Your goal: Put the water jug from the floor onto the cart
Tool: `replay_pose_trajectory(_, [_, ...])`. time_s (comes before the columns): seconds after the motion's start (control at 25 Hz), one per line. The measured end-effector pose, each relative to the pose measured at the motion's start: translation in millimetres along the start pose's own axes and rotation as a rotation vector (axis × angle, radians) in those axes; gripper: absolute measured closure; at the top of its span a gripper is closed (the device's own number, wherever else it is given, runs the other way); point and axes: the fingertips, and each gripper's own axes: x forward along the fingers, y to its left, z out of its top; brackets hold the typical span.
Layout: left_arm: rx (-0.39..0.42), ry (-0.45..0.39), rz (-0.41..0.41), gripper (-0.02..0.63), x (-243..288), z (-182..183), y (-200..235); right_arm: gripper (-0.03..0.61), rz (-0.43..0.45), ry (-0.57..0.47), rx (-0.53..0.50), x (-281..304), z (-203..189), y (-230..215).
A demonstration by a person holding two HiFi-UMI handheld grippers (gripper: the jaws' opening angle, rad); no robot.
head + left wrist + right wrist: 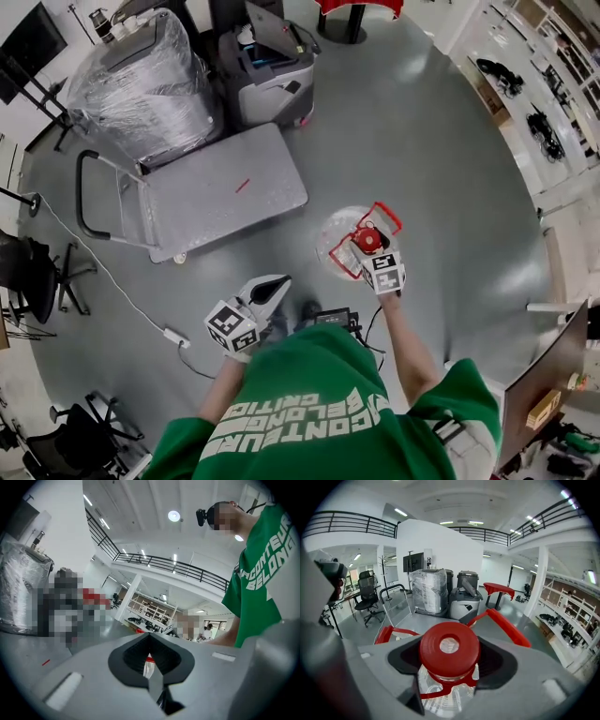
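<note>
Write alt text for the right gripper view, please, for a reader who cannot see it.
The right hand-held gripper grips a clear water jug by the neck, below its red cap. Behind it stands a flat cart.

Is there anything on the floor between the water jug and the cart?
Nothing visible. Only bare grey floor lies between the water jug, held at its neck by the right gripper, and the near edge of the cart.

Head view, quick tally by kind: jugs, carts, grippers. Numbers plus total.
water jug: 1
cart: 1
grippers: 2, the left gripper and the right gripper
total: 4
</note>
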Motion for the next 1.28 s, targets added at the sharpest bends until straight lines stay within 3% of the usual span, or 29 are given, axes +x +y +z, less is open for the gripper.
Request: replay_pose_trajectory(1.28, [-0.001,-0.106,0.047,0.604,-78,53,122,0.276,-0.060,-0.059,-0.026,24,120,38])
